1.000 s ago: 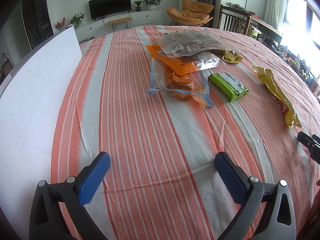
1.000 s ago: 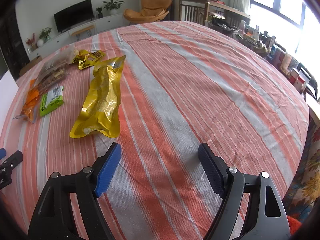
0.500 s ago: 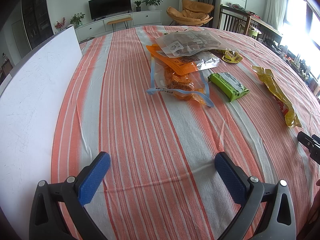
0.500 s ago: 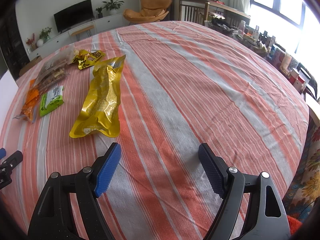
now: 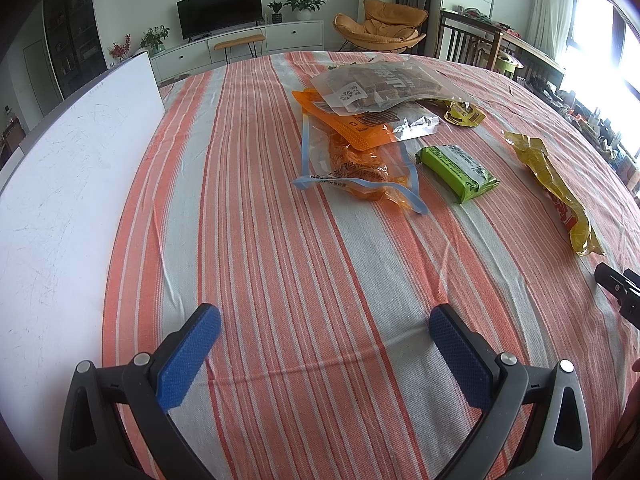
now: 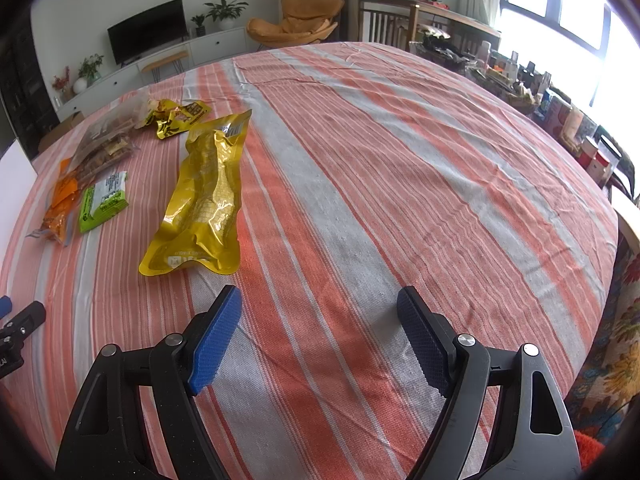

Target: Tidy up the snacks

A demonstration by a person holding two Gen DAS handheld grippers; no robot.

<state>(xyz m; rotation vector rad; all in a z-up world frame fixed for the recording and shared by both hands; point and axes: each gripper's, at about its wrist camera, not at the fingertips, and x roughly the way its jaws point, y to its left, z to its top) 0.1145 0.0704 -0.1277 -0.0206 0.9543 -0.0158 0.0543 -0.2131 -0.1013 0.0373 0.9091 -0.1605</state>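
Snacks lie on a striped cloth over the table (image 5: 280, 264). A clear bag of brown pieces (image 5: 380, 86) rests on an orange packet (image 5: 352, 126), with a blue-edged bag of orange snacks (image 5: 356, 168) in front. To their right lie a green packet (image 5: 460, 172), a small yellow wrapper (image 5: 464, 114) and a long yellow pouch (image 5: 556, 192). My left gripper (image 5: 324, 322) hovers open and empty over bare cloth, well short of the pile. My right gripper (image 6: 320, 308) is open and empty, just right of the long yellow pouch (image 6: 204, 196). The green packet (image 6: 104, 200) lies further left.
A white board (image 5: 60, 184) stands along the table's left side. Wide bare cloth (image 6: 420, 168) stretches right of the snacks. A cluttered shelf of boxes (image 6: 560, 120) and chairs line the far right edge. Beyond the table are a TV cabinet and an orange armchair.
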